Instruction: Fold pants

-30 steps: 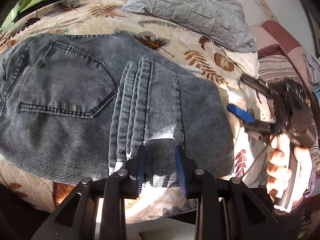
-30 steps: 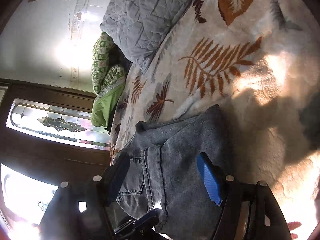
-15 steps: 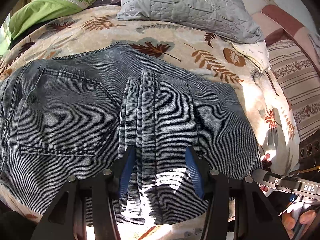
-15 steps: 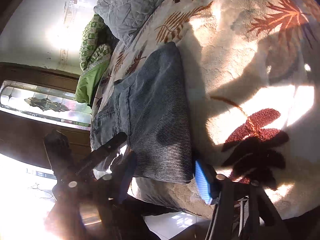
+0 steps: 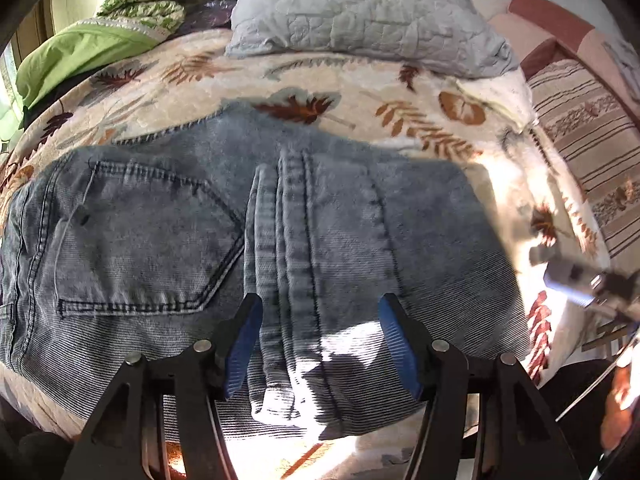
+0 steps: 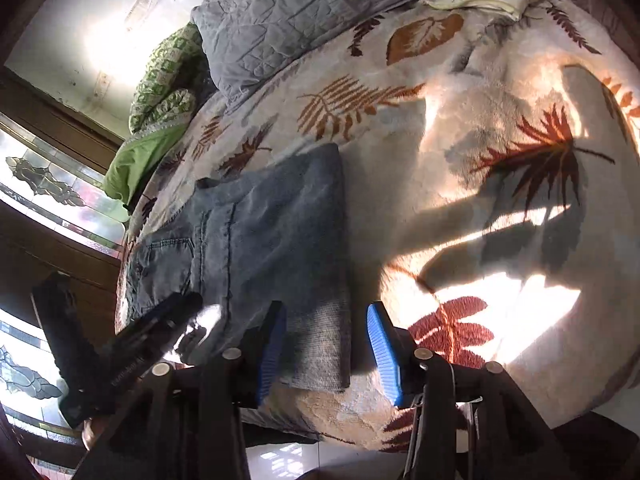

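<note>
Across mid-frame, the jeans (image 5: 224, 240) lie heavy and limp; both claws, left claw (image 5: 320, 344) and right claw (image 6: 326, 354), have just been opening, gaping over the folded edge, best pinched through all layers.

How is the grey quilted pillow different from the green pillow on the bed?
The grey quilted pillow is a plain pale grey with stitched, crinkled panels; the green pillow is bright lime with a smooth face and a patterned green-and-white edge. The grey one lies at the middle of the head of the bed, the green one off at the window side. Both rest on the leaf-print blanket, beyond the folded jeans.
</note>
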### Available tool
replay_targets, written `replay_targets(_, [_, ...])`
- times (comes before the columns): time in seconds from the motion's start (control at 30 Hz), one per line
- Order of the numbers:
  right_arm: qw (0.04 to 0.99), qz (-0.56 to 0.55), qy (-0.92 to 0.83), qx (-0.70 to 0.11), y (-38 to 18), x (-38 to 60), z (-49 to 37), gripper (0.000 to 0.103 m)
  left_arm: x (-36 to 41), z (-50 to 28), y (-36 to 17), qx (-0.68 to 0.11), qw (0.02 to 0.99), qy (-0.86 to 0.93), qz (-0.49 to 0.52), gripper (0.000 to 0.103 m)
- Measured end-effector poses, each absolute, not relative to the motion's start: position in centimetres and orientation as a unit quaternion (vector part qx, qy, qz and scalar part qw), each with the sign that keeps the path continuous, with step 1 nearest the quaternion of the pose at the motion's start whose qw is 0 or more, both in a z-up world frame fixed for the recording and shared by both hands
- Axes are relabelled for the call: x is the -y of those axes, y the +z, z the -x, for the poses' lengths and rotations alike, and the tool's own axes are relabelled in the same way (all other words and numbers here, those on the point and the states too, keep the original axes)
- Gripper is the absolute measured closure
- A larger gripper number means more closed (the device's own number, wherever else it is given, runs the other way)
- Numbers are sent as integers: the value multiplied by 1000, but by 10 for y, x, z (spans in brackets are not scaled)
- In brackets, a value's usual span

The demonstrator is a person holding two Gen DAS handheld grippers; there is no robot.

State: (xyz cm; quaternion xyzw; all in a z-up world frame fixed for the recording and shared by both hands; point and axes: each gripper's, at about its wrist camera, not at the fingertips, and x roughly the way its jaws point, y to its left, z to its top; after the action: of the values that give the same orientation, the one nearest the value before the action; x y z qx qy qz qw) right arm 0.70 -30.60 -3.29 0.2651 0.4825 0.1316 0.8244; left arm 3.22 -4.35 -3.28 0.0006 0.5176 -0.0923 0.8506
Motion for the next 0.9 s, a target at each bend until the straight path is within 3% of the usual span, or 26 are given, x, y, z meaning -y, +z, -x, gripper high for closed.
replay_targets(0.2, [819, -273, 195, -466, -18, 278, -85, 44, 43, -28, -35, -503, 859, -90, -1, 40])
replay_targets(0.23, [820, -268, 193, -468, -24, 275, -99, 43, 42, -28, -35, -503, 860, -90, 0, 40])
replay_targets(0.3, [804, -261, 193, -498, -48, 269, -126, 33, 42, -27, -35, -501, 861, -90, -1, 39])
replay_targets(0.37, [789, -291, 189, -507, -69, 270, -138, 32, 43, -27, -35, -500, 861, -91, -4, 39])
replay_targets(0.63, [814, -259, 194, -482, -34, 262, -80, 29, 36, -24, -32, -501, 860, -93, 14, 38])
replay_targets(0.9, [833, -189, 175, -489, -50, 243, -37, 25, -29, -1, 14, -448, 881, -71, 134, 37])
